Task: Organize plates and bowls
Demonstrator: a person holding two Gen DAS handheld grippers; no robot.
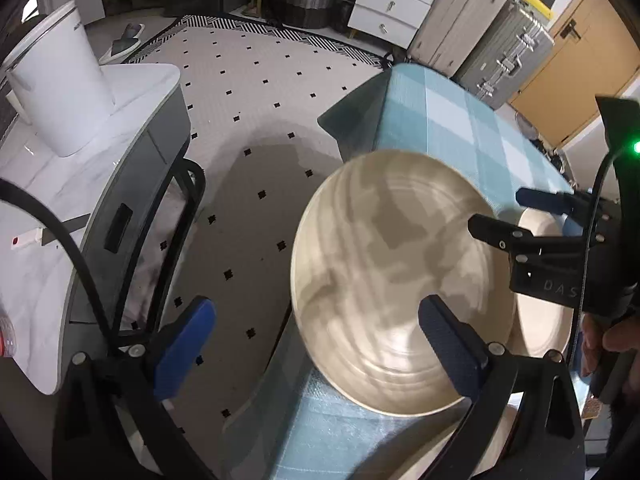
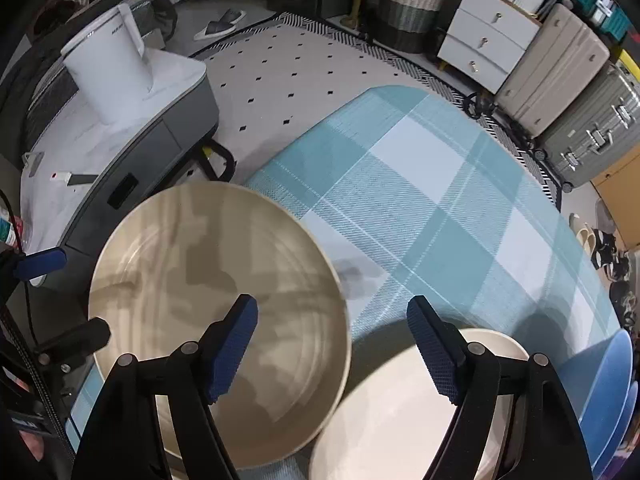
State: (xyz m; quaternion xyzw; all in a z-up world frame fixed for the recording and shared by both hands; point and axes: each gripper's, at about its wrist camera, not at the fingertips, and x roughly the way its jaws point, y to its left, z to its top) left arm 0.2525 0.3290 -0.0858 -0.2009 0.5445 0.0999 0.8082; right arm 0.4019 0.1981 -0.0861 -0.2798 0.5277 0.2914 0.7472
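Note:
A large beige plate (image 1: 384,272) (image 2: 208,292) lies on the blue checked tablecloth (image 2: 420,184) near the table's left edge. To its right sits a white dish (image 2: 384,412) (image 1: 540,320), and blue plates (image 2: 612,392) are at the far right. My left gripper (image 1: 318,348) is open above the beige plate's left rim, one finger over the plate and one past its edge. My right gripper (image 2: 334,352) (image 1: 496,208) is open, its left finger over the beige plate and its right finger over the white dish. Nothing is held. In the right wrist view the left gripper (image 2: 86,294) shows at the left.
A marble-topped side table (image 1: 132,80) with a white canister (image 1: 60,92) stands left of the table across a strip of spotted rug (image 1: 256,92). White drawers (image 2: 488,36), suitcases (image 2: 560,68) and a woven basket (image 2: 408,8) line the far wall.

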